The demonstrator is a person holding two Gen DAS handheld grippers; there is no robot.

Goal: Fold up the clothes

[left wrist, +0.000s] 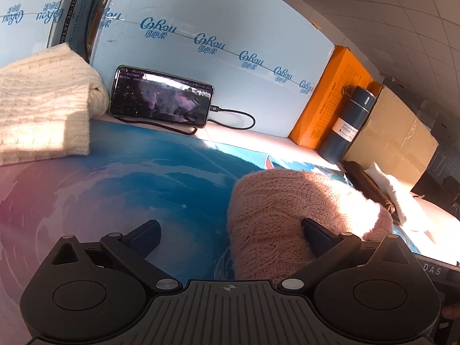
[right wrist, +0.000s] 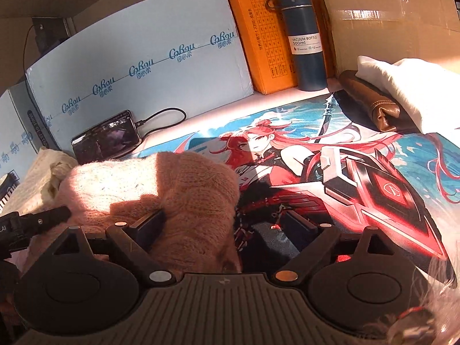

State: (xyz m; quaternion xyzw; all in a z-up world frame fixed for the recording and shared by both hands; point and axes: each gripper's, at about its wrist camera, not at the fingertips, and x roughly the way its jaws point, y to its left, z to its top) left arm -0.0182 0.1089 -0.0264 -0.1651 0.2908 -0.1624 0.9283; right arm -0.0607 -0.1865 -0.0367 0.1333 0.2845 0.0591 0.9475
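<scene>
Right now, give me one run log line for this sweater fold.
stage: pink sweater bundled on printed mat | left tongs: open, beside it | right tongs: open, edge between fingers, ungripped

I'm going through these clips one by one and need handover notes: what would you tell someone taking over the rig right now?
Left gripper: jaws open, holding nothing; one finger rests against the pink sweater.
Right gripper: jaws open, nothing clamped; the sweater's edge lies between them.
Pink sweater: bundled in a lump on the printed mat, not a flat fold.
Cream knit: lying folded at the mat's far left, by the phone.
White cloth: on the brown pouch at the right, seemingly unfolded.
Left to do: probably tidy the pink sweater, then the white cloth.
</scene>
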